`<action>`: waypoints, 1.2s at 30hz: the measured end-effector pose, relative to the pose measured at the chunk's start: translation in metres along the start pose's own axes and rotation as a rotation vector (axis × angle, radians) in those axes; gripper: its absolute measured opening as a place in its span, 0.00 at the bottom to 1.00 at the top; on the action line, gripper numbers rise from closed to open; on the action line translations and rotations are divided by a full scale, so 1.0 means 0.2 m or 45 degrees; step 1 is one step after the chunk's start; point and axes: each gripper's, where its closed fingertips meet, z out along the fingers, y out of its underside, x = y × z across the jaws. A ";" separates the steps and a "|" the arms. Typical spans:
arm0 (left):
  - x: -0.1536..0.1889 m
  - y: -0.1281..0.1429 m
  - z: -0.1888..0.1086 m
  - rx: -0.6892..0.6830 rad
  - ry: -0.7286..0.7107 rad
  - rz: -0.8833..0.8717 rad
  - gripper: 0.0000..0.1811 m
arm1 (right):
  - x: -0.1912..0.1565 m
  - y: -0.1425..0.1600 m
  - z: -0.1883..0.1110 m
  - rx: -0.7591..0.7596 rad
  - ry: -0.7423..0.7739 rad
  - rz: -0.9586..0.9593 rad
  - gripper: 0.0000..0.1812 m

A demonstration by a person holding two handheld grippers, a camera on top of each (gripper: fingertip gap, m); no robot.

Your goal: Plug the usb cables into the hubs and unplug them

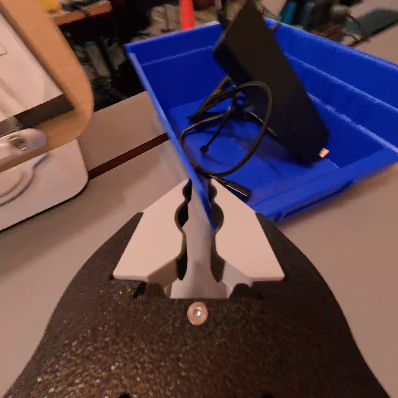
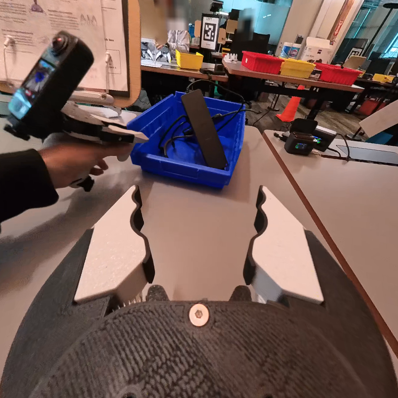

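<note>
Blue bin [image 2: 185, 170] ahead of your wide-spread, empty right gripper [image 2: 199, 191] holds the hub [image 2: 203, 129] and loose cables [image 1: 226, 133]; nothing's plugged yet, I'd say. Your left gripper [image 1: 200, 183] is narrowed over the bin's rim.

1. The left wrist view sits low and close, looking along its own fingers straight at the near left corner of the blue bin [image 1: 269, 200], tilted.
2. The right wrist view hangs farther back over the grey table [image 2: 193, 226], facing the bin [image 2: 185, 170] and the far room.
3. Both views share the bin, the leaning black hub [image 1: 271, 86] [image 2: 202, 129] and the cables [image 1: 224, 133] [image 2: 172, 137].
4. The right view also catches the left gripper [image 2: 142, 136] at the bin's left wall.
</note>
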 end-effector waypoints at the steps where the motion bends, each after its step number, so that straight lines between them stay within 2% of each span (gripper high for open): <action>1: -0.03 0.01 -0.03 0.022 -0.035 -0.001 0.05 | -0.01 -0.01 -0.01 0.007 -0.006 0.001 0.58; 6: -0.20 0.14 -0.30 0.049 -0.080 -0.031 0.01 | -0.15 -0.07 -0.04 0.065 -0.103 0.036 0.54; 9: -0.32 0.27 -0.55 0.033 -0.051 -0.085 0.01 | -0.34 -0.12 -0.06 0.075 -0.210 -0.017 0.55; 12: -0.42 0.41 -0.84 0.028 -0.010 -0.119 0.00 | -0.61 -0.24 -0.07 0.101 -0.341 -0.087 0.53; 16: -0.51 0.59 -1.22 0.030 -0.002 -0.104 0.00 | -1.07 -0.59 -0.02 0.167 -0.593 -0.042 0.51; 19: -0.60 0.71 -1.46 0.028 -0.040 -0.107 0.00 | -1.53 -0.83 0.08 0.139 -0.829 -0.089 0.52; 21: -0.67 0.78 -1.59 0.037 -0.061 -0.140 0.00 | -1.89 -0.90 0.18 0.024 -1.018 -0.032 0.56; 24: -0.78 0.85 -1.73 0.067 -0.098 -0.217 0.00 | -2.39 -0.82 0.40 -0.280 -1.156 0.073 0.60; 26: -0.85 0.89 -1.79 0.086 -0.119 -0.266 0.00 | -2.67 -0.66 0.54 -0.502 -1.139 0.090 0.65; 28: -0.92 0.91 -1.84 0.070 -0.146 -0.241 0.00 | -2.90 -0.51 0.64 -0.684 -1.096 0.104 0.65; 31: -1.01 0.94 -1.87 0.090 -0.146 -0.295 0.00 | -3.13 -0.35 0.75 -0.792 -1.040 0.083 0.65; 33: -1.05 0.95 -1.89 0.117 -0.139 -0.331 0.00 | -3.22 -0.26 0.83 -0.817 -0.971 0.088 0.63; 35: -1.08 0.96 -1.90 0.120 -0.142 -0.339 0.00 | -3.33 -0.17 0.83 -0.877 -0.990 0.109 0.61; 36: -1.09 0.96 -1.90 0.118 -0.140 -0.336 0.00 | -3.39 -0.13 0.82 -0.914 -1.036 0.093 0.56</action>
